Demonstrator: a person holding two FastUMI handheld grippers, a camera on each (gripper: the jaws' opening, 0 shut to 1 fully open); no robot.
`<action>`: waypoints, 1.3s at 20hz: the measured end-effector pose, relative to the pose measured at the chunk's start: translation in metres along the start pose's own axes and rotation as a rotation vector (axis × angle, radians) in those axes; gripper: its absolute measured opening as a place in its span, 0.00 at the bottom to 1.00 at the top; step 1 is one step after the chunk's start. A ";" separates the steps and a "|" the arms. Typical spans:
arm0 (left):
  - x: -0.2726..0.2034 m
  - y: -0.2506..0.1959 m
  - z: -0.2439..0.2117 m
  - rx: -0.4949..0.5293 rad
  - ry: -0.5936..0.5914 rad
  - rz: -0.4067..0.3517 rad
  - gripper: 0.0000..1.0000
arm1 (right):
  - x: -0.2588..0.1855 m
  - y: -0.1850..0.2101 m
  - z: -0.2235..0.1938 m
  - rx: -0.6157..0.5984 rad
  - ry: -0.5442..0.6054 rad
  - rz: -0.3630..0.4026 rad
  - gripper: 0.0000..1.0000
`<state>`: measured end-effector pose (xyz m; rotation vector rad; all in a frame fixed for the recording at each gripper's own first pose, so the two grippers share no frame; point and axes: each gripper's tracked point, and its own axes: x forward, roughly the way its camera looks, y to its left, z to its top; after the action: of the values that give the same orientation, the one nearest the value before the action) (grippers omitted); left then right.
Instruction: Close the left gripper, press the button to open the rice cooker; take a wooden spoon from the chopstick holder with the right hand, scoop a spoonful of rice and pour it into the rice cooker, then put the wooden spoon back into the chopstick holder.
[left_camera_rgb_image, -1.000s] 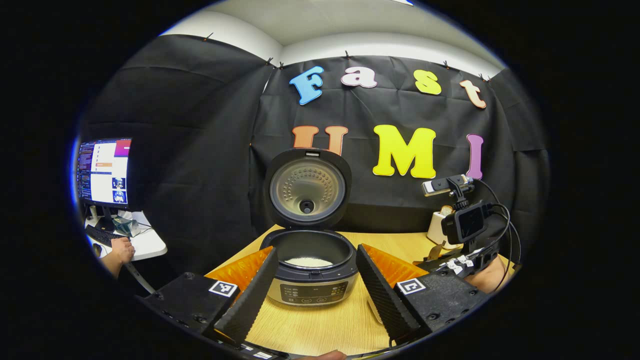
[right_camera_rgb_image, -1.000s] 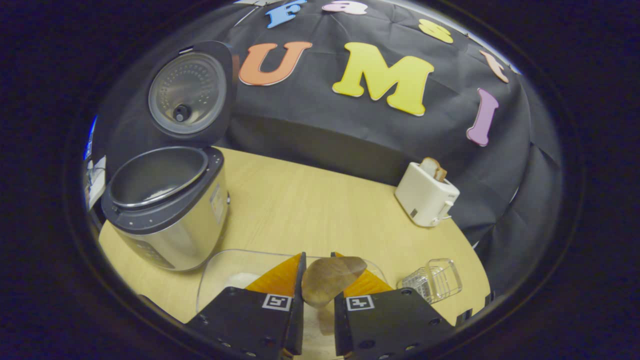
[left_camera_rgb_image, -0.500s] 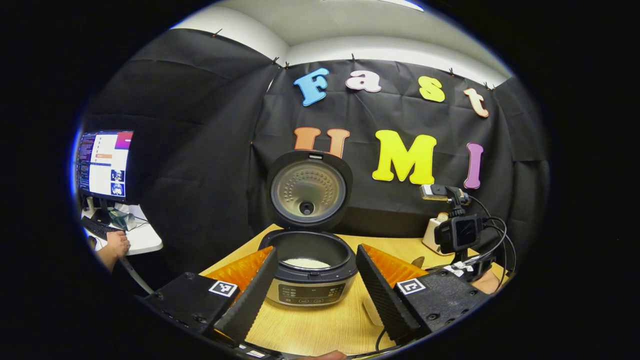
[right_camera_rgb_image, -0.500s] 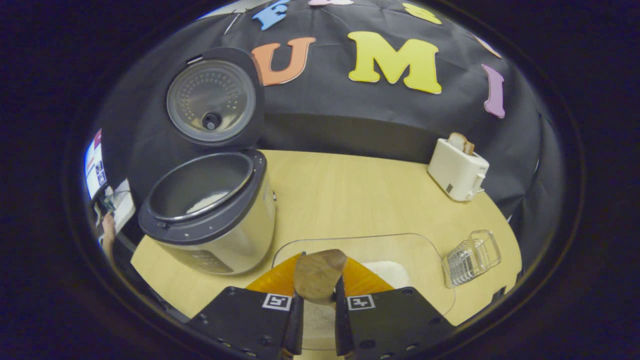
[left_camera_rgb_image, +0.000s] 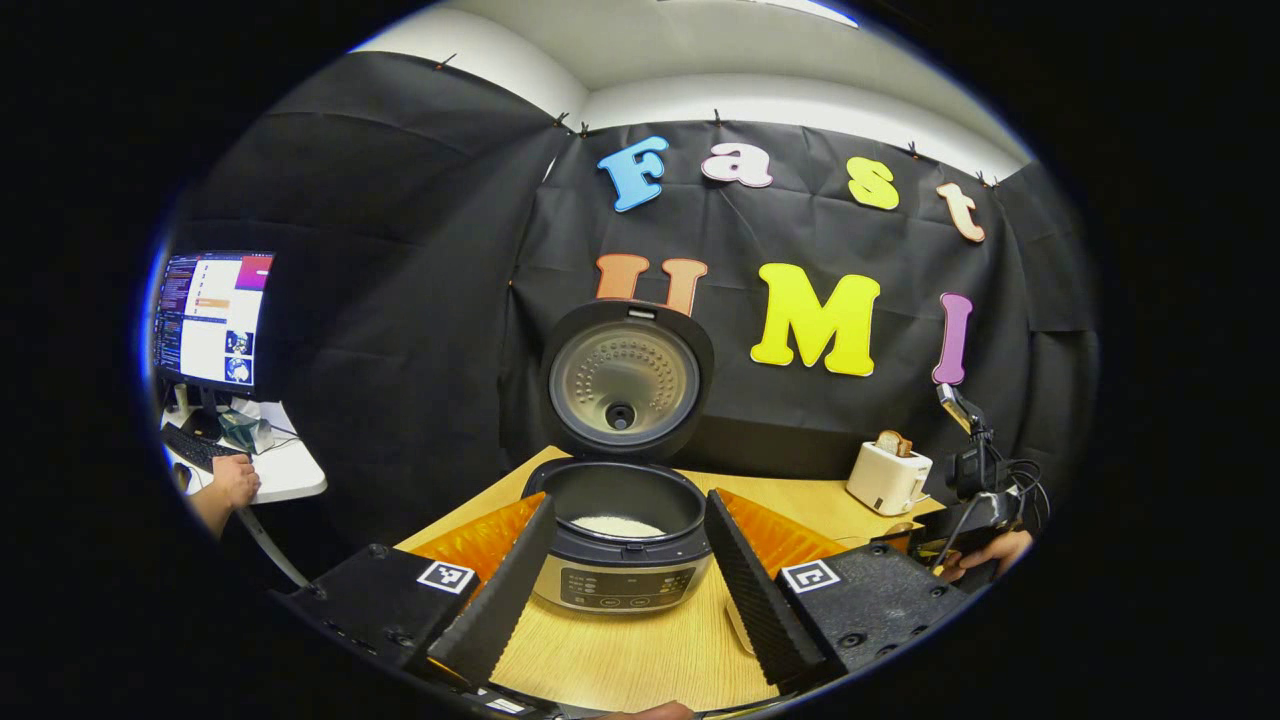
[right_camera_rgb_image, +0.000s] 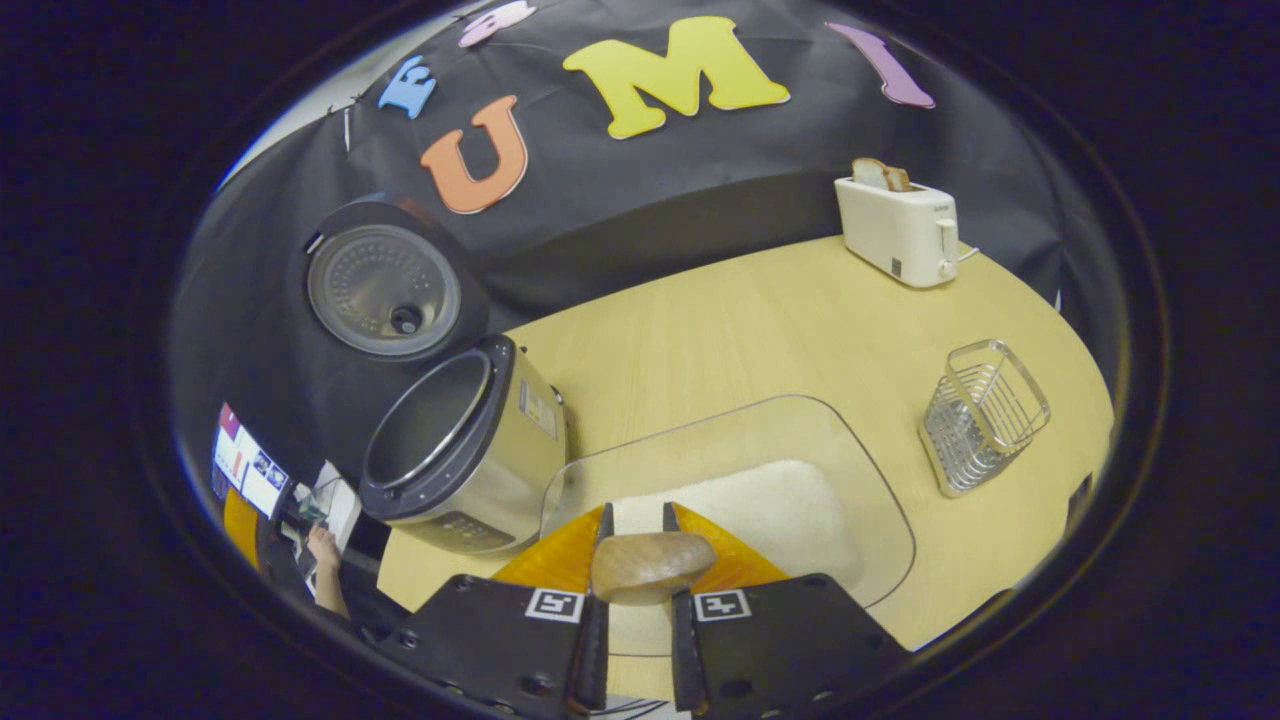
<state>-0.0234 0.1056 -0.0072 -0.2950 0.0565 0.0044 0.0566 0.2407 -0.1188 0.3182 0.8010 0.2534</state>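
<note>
The rice cooker (left_camera_rgb_image: 622, 545) stands on the tabletop (left_camera_rgb_image: 640, 650) with its lid (left_camera_rgb_image: 626, 378) raised upright and a little white rice in the bottom of its pot. The left gripper (left_camera_rgb_image: 620, 580) hangs near and in front of it, its fingers (left_camera_rgb_image: 500, 590) spread wide apart with nothing between them. In the right gripper view, the right gripper (right_camera_rgb_image: 632, 590) has its fingers clenched on the wooden spoon (right_camera_rgb_image: 650, 567), whose bowl sits just above the white rice (right_camera_rgb_image: 760, 515) in a clear container (right_camera_rgb_image: 880, 500). The wire chopstick holder (right_camera_rgb_image: 982, 412) stands to the right of the container, and a white toaster (right_camera_rgb_image: 900, 228) holding bread sits at the far edge.
</note>
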 end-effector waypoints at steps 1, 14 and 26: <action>0.000 -0.003 0.000 0.004 0.000 -0.004 0.95 | -0.001 -0.005 -0.002 -0.007 0.001 -0.005 0.27; 0.000 -0.012 -0.001 0.024 -0.002 -0.026 0.95 | 0.019 -0.029 -0.019 0.164 0.039 0.009 0.05; 0.002 -0.012 -0.002 0.019 0.006 -0.030 0.95 | 0.026 -0.008 -0.030 0.500 0.181 0.308 0.05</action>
<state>-0.0213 0.0930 -0.0058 -0.2769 0.0582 -0.0263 0.0531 0.2479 -0.1586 0.9031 0.9905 0.3732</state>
